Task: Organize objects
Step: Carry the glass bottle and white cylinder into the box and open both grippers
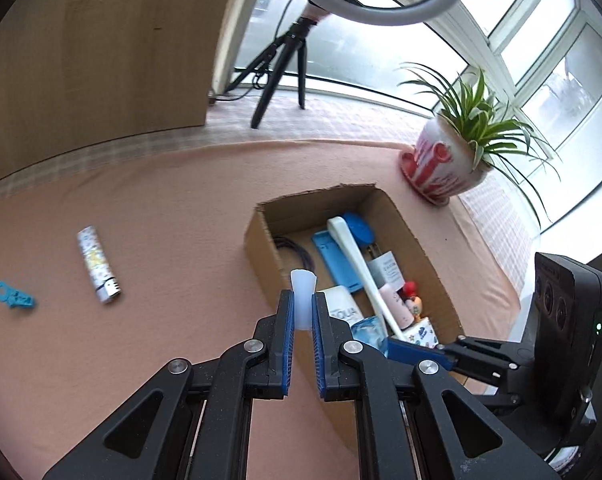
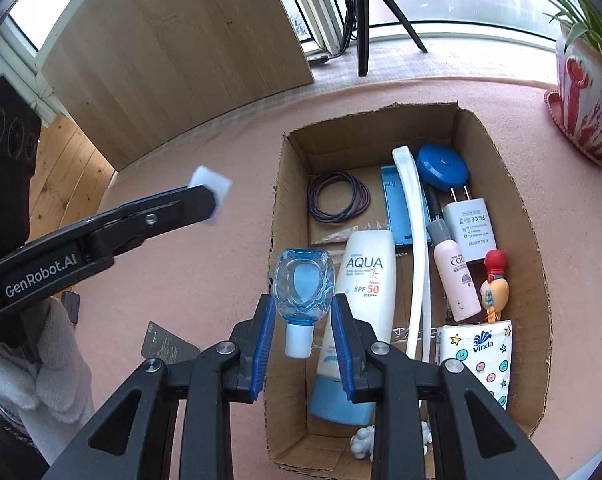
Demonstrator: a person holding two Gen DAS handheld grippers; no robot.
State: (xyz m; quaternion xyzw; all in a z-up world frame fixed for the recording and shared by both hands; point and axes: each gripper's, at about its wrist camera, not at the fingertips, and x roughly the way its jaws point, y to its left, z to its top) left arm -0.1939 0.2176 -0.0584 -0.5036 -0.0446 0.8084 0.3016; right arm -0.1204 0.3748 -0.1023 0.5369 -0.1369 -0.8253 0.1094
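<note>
Pink tabletop (image 1: 141, 208) — left tongs (image 1: 301, 312) pinch white cap (image 1: 303, 292), right tongs (image 2: 299, 320) clamp blue bottle (image 2: 303, 280) (capless).

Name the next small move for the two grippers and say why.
Probably bring the left gripper and its white cap toward the white neck of the blue bottle held by the right gripper: the bottle is uncapped and cap and neck are apart.

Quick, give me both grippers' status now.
Left gripper: shut on the small white cap.
Right gripper: shut on the clear blue bottle.
</note>
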